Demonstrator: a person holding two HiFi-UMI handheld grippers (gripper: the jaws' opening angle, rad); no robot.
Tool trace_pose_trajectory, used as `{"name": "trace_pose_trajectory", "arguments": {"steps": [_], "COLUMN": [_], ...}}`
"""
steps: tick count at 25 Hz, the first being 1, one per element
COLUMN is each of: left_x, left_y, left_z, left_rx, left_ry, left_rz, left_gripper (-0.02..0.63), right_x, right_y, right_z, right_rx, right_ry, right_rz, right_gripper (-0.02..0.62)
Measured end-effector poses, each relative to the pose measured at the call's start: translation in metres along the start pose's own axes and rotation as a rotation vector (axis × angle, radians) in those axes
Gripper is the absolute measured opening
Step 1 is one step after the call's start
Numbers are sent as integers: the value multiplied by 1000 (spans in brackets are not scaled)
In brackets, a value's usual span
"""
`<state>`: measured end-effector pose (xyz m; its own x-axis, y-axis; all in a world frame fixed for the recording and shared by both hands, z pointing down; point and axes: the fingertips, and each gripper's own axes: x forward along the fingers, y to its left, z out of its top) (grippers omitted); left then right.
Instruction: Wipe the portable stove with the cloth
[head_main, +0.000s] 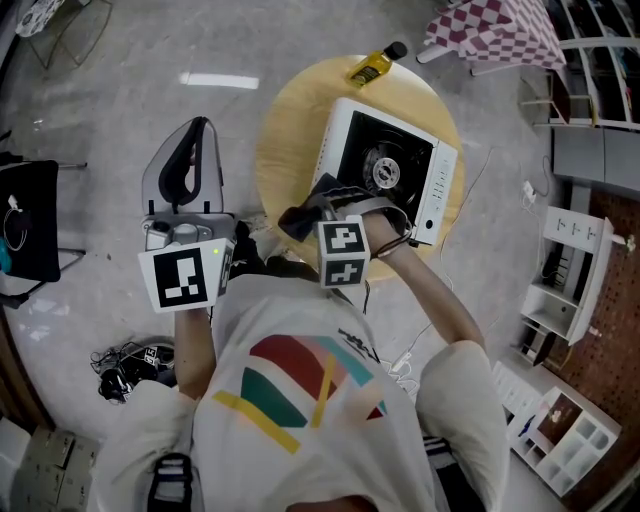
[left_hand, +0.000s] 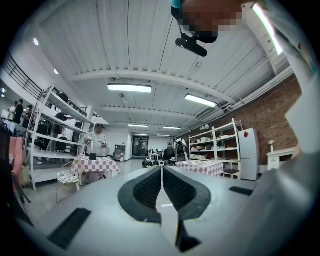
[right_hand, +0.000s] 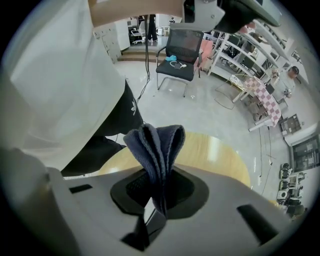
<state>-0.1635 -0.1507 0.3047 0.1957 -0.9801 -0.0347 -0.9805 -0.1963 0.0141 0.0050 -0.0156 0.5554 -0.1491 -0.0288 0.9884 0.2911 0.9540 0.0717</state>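
The portable stove is white with a black top and a round burner. It lies on a round wooden table. My right gripper hovers at the stove's near left corner, shut on a folded dark blue cloth. In the right gripper view the cloth sticks up from between the jaws of the right gripper, with the table behind it. My left gripper is held off the table to the left, over the floor. In the left gripper view the left gripper points out into the room, shut and holding nothing.
A yellow bottle lies at the table's far edge. A black chair stands at the left and cables lie on the floor. A checked-cloth table and white shelving are at the right.
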Motion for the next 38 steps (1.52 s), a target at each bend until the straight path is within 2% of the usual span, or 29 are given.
{"name": "trace_pose_trajectory", "arguments": {"steps": [11, 13, 15, 18, 21, 25, 30, 33, 38], "left_x": [1, 3, 5, 13, 23, 31, 37, 44, 42], "left_y": [-10, -11, -13, -19, -35, -66, -119, -145, -187], "left_z": [4, 6, 7, 18, 30, 53, 74, 90, 99], "left_rx": [7, 11, 22, 27, 37, 48, 61, 70, 86], "left_ry": [-5, -7, -10, -39, -47, -94, -129, -168, -211], "left_rz": [-19, -24, -43, -66, -107, -197, -324, -418, -532], "left_gripper": [8, 9, 9, 8, 9, 8, 9, 8, 9], "right_x": [-3, -7, -19, -54, -104, -184, -275, -306, -326], "right_y": [10, 5, -13, -58, -101, -130, -111, -81, -15], "right_z": [2, 2, 3, -1, -20, -56, -115, -140, -174], "right_rx": [-11, 16, 74, 197, 366, 611, 889, 1052, 1305], "right_ry": [-13, -36, -79, -155, -247, -371, -513, -546, -614], "right_rz": [6, -2, -57, -218, -410, -691, -1016, -1218, -1443], "right_gripper": [32, 32, 32, 34, 34, 34, 34, 34, 34]}}
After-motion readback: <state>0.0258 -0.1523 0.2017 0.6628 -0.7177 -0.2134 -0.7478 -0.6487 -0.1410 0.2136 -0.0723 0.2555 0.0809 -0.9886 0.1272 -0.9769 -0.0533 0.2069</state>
